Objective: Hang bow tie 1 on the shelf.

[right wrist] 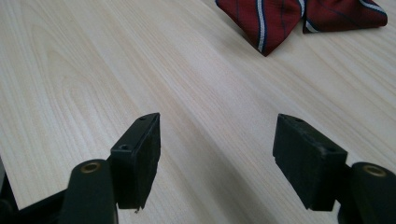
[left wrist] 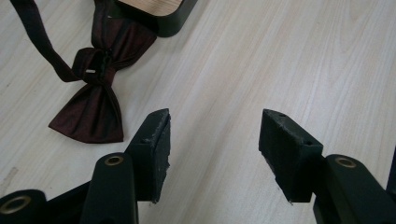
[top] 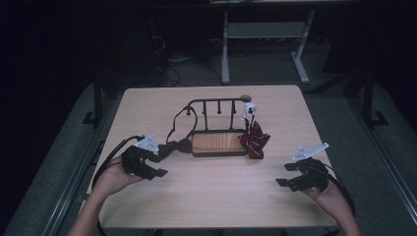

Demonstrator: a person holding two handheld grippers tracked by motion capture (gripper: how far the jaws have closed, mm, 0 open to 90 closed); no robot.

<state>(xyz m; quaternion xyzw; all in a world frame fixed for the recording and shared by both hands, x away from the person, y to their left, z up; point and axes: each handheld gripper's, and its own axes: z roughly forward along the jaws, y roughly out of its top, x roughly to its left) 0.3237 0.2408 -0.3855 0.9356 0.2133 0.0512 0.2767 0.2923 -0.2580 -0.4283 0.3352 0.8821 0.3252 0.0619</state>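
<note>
A dark maroon bow tie (top: 176, 146) lies flat on the pale wooden table (top: 211, 201), just left of a small rack's wooden base (top: 219, 142), with its thin neck strap (top: 178, 119) looping up and over the left end of the rack's black rail (top: 216, 101). In the left gripper view, the same bow tie (left wrist: 95, 95) sits just ahead of the jaws and a little to their left, its far wing tucked against the corner of the base (left wrist: 161, 11). The left gripper (top: 156, 166) rests near the tie on its near-left side, jaws spread wide with only bare table between them. On the right side of the base lies a red striped bow tie (top: 254, 140), bunched against the base, with a white clip or tag (top: 249, 111) hanging from the rail's right end above it. The right gripper (top: 284, 175) sits nearer the table's right edge, well apart from the striped tie (right wrist: 299, 18), its jaws also wide open and holding nothing. Judging by this layout, the work with the ties and rack is at an early or in-between stage: neither tie is gripped, both lie on the table, and the maroon tie looks the likelier next pickup since the left gripper is closest to it.
</note>
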